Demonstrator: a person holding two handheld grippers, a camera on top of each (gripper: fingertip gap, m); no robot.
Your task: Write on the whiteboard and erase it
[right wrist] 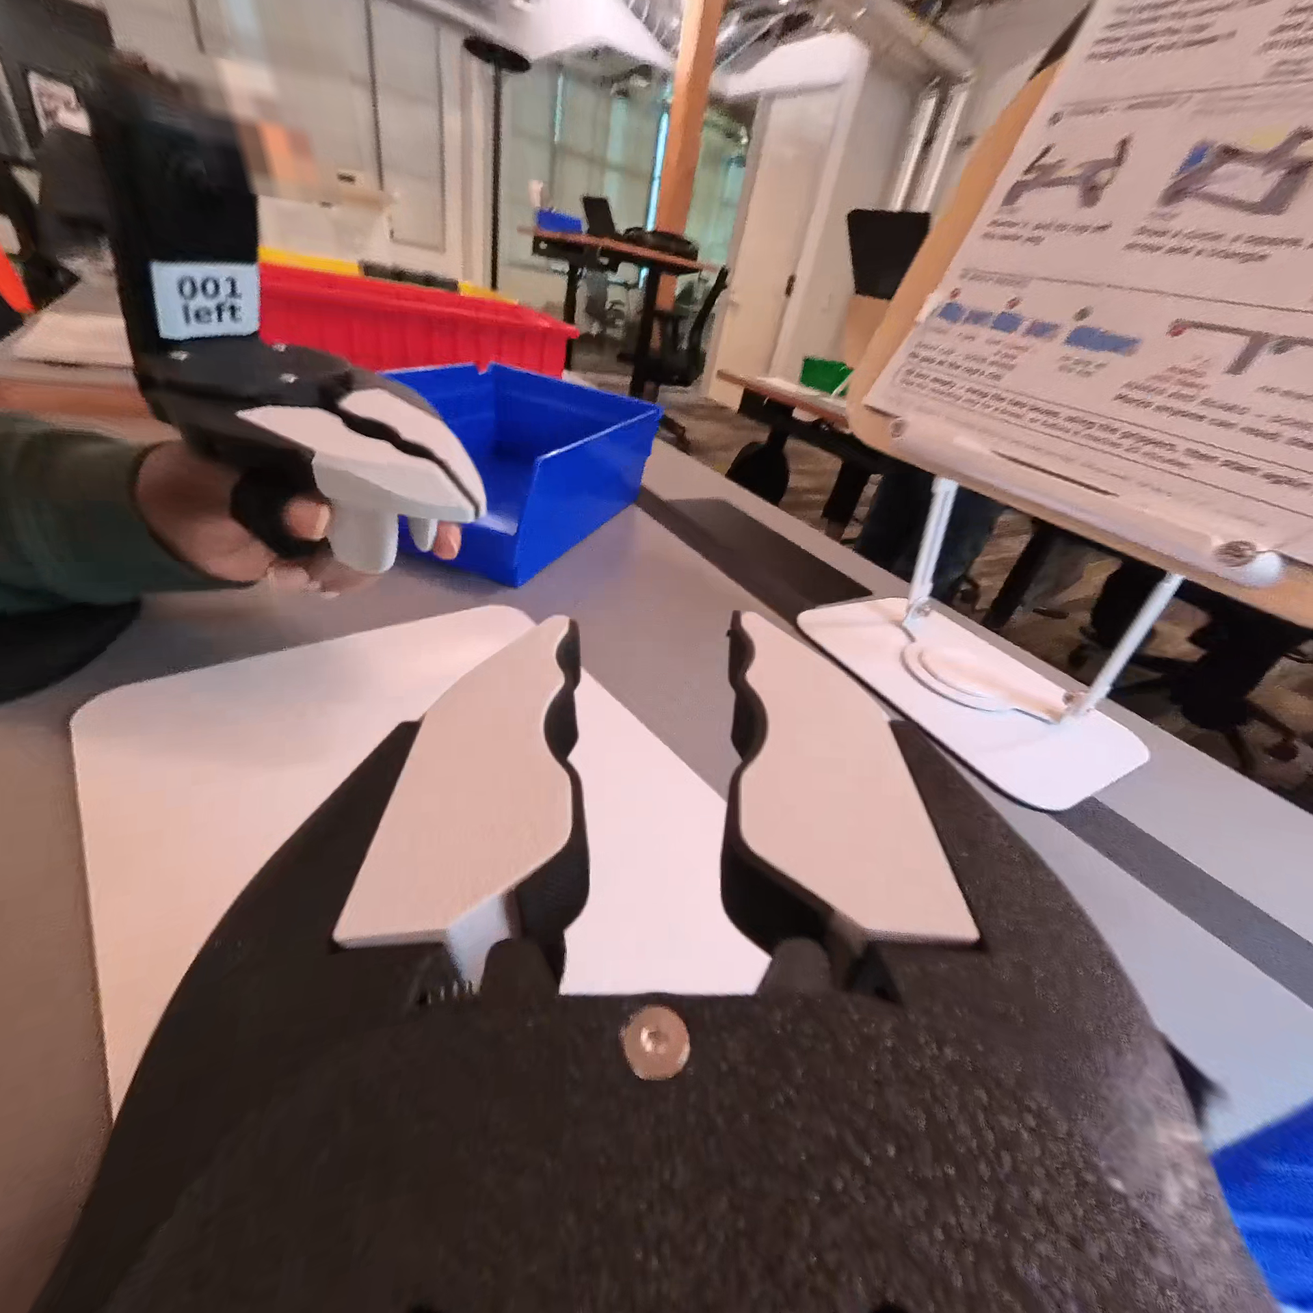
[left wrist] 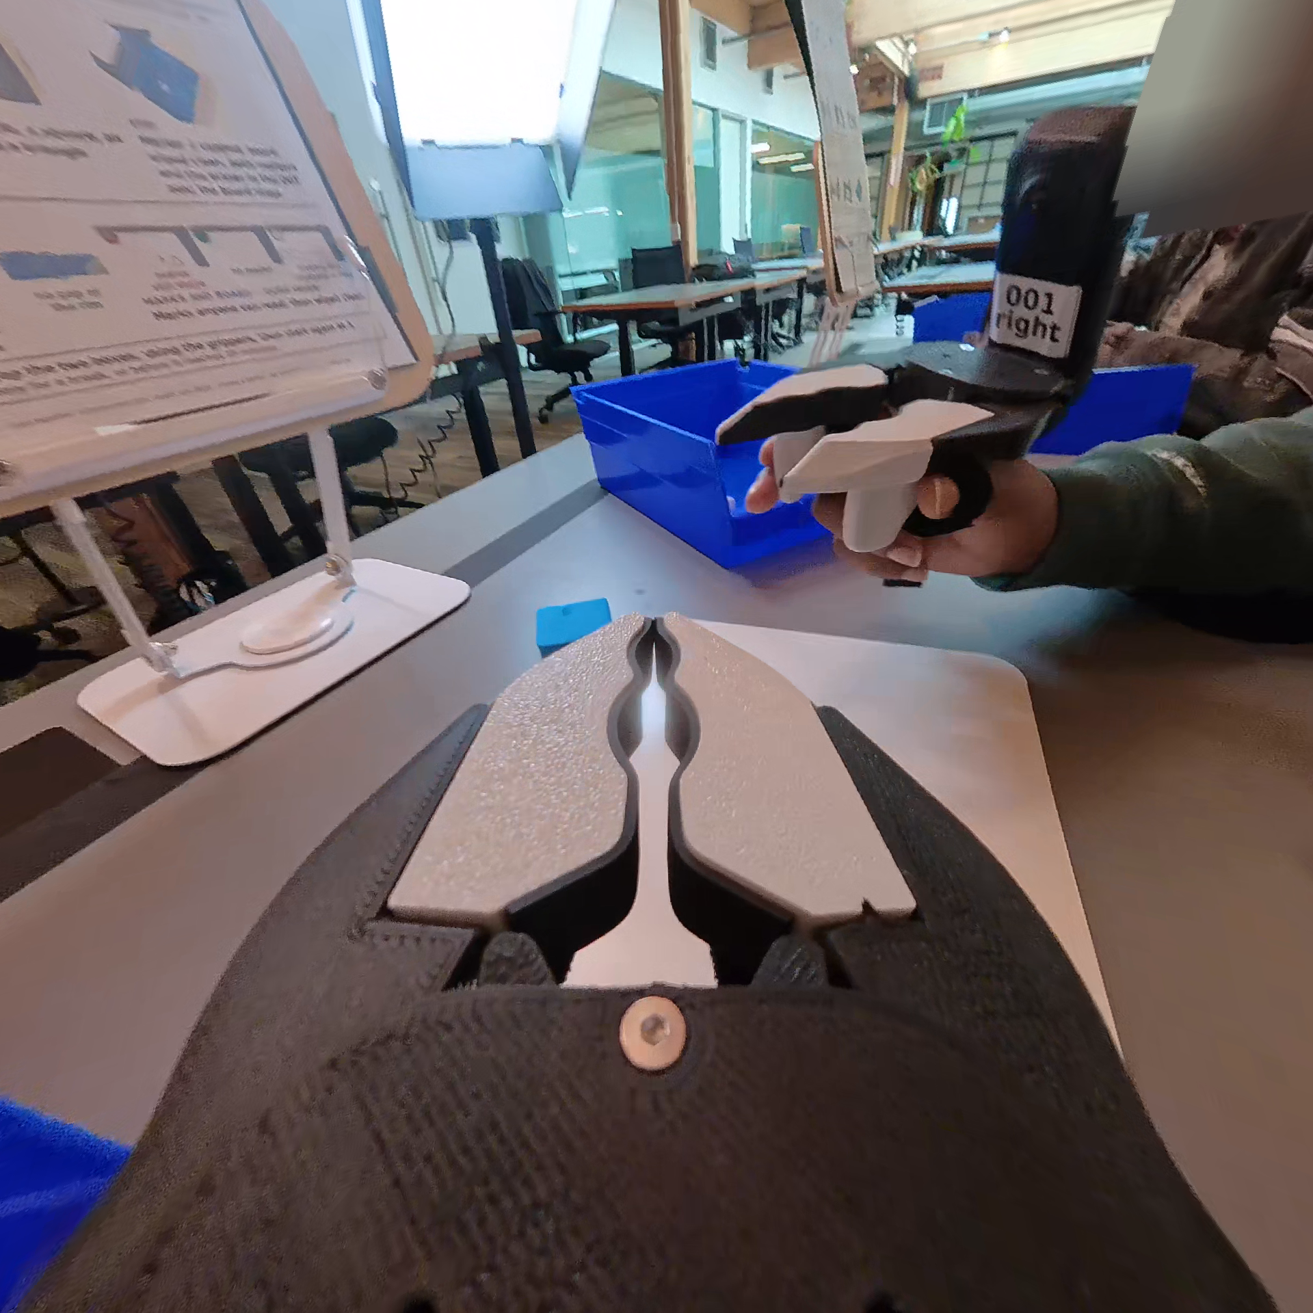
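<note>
A white whiteboard [left wrist: 888,717] lies flat on the grey table; it also shows in the right wrist view [right wrist: 249,710]. My left gripper [left wrist: 655,625] is shut with nothing between its fingertips and hovers over the board's far edge. A small blue eraser block [left wrist: 572,619] lies on the table just beyond its left fingertip. My right gripper [right wrist: 650,629] is open and empty above the board's right corner. The left wrist view also shows the right gripper [left wrist: 789,433], held in a hand above the table, and the right wrist view shows the left gripper [right wrist: 455,476]. No marker is in view.
A blue bin [left wrist: 661,455] stands on the table behind the board, also in the right wrist view [right wrist: 561,455]. An instruction sheet on a white stand [left wrist: 284,639] is at the table's edge [right wrist: 995,703]. A red bin [right wrist: 426,320] sits farther back. The grippers' ends are close to 11 centimeters from one another.
</note>
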